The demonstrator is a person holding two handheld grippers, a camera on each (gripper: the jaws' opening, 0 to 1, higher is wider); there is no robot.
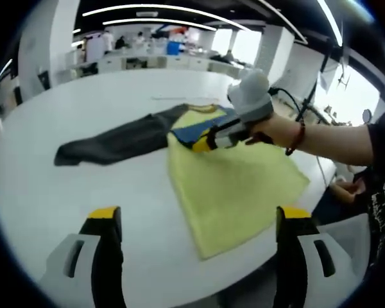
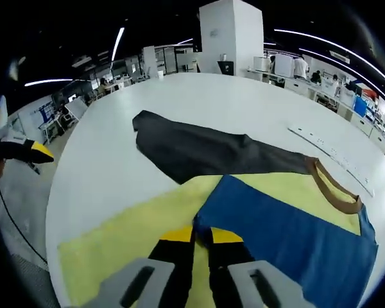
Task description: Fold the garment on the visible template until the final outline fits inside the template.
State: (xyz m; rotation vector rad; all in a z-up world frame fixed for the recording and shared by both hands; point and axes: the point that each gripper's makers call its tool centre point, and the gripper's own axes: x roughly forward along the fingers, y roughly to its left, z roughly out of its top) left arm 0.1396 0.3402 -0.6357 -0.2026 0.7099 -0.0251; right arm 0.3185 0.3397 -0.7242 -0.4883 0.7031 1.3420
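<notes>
A white round table (image 1: 64, 192) stands in an open office. Left gripper (image 1: 199, 224) spread, empty, short of the yellow garment (image 1: 237, 186). Right gripper (image 2: 202, 236) pinches its blue panel (image 2: 289, 231) edge.

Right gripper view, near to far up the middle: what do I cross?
Right tool, shut on the garment → blue panel's edge → yellow body → dark grey sleeve → bare white table.

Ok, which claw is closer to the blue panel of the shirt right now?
Right. The right claw is shut right at the edge of the blue panel, on the shirt. The left claw is open, held back off the shirt's yellow part.
</notes>
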